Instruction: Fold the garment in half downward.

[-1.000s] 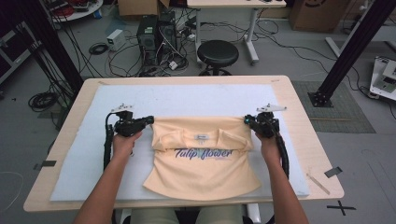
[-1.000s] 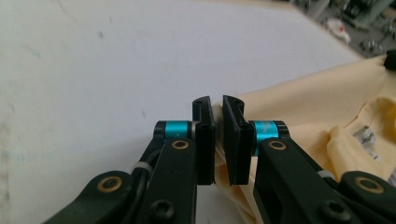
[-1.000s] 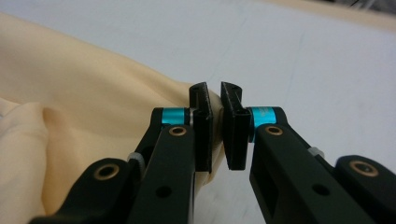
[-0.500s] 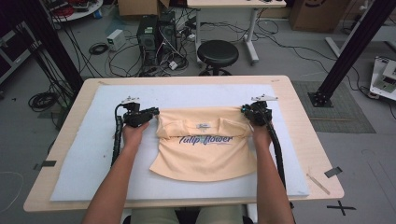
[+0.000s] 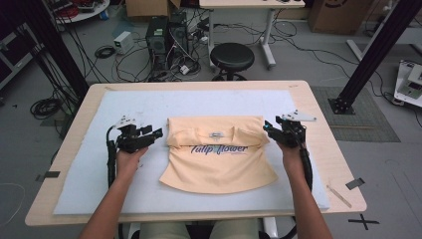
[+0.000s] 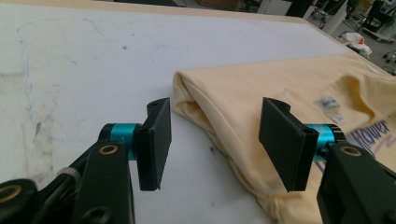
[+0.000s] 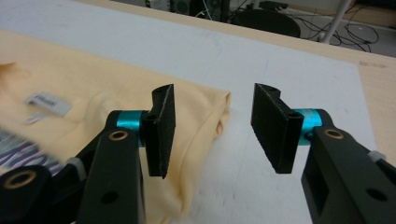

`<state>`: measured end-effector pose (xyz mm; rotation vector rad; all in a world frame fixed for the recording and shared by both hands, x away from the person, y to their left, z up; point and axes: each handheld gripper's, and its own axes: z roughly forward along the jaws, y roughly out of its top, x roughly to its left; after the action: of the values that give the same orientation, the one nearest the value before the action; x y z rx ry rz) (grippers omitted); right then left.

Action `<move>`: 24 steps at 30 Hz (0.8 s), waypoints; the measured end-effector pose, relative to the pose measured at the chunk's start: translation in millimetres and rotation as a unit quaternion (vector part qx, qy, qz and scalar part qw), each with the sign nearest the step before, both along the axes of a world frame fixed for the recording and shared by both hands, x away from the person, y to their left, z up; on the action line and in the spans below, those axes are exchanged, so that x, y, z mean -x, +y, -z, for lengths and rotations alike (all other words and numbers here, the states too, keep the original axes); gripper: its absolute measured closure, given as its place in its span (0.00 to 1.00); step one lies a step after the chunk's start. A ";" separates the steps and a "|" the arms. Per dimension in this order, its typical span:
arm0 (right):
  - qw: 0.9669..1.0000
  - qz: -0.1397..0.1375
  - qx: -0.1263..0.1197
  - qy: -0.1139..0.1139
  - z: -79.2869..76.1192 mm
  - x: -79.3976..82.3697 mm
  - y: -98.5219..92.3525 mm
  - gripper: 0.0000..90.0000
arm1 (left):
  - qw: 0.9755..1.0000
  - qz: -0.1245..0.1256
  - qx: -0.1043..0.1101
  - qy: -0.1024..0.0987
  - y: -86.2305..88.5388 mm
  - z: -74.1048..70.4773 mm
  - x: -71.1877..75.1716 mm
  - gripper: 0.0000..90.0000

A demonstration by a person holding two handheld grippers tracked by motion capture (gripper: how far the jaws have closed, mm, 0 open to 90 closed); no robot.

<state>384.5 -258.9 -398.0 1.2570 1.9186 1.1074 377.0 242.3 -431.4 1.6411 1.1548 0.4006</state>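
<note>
A pale yellow T-shirt (image 5: 217,162) with blue lettering lies flat on the white mat (image 5: 94,174), its top folded over and the neck label up. My left gripper (image 5: 155,133) stands open just left of the shirt's upper left corner. In the left gripper view the folded corner (image 6: 201,100) lies past the gap of the left gripper (image 6: 217,116), and the pads (image 6: 154,135) touch nothing. My right gripper (image 5: 267,129) stands open at the upper right corner. The shirt's edge (image 7: 219,109) lies under the gap of the right gripper (image 7: 217,119). Both pairs of jaws have just been opening, with no cloth pinched.
The mat covers most of the wooden table (image 5: 328,124). A strip of tape (image 5: 338,195) lies near the table's right front corner. Beyond the far edge stand a black stool (image 5: 231,55), computer towers (image 5: 166,37) and loose cables on the floor.
Both grippers held the shirt's upper corners and carried it away from the front edge. Now they have let go and drawn outward, and the shirt rests on the mat.
</note>
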 end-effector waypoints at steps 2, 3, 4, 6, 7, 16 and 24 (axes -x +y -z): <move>1.000 -0.009 -0.001 0.000 2.2 15.8 -2.9 0.56 | 1.000 0.005 -0.003 0.000 -0.4 1.4 12.6 0.49; 1.000 -0.014 -0.004 0.003 4.6 24.5 -3.9 0.56 | 1.000 0.009 -0.007 -0.001 -0.6 2.2 19.8 0.49; 1.000 -0.018 -0.002 0.007 8.3 33.1 -4.4 0.56 | 1.000 0.016 -0.014 0.000 -0.7 3.3 27.3 0.49; 0.999 -0.028 0.021 0.019 15.7 50.2 -4.5 0.56 | 0.999 0.028 -0.024 0.007 -2.0 6.3 42.8 0.49; 0.999 -0.035 0.027 0.021 19.7 58.5 -5.2 0.57 | 0.999 0.032 -0.029 0.010 -2.7 7.8 50.5 0.50; 0.992 -0.081 0.017 0.099 44.1 105.9 -15.9 0.77 | 0.995 0.076 -0.050 0.041 -20.1 16.5 103.2 0.67; 0.988 -0.085 0.029 0.124 51.2 117.3 -16.3 0.86 | 0.992 0.063 -0.095 0.062 -37.9 22.6 114.4 0.74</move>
<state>267.2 -275.2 -449.2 1.2684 2.2632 1.0059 262.6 204.4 -454.1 1.9179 1.1231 0.3406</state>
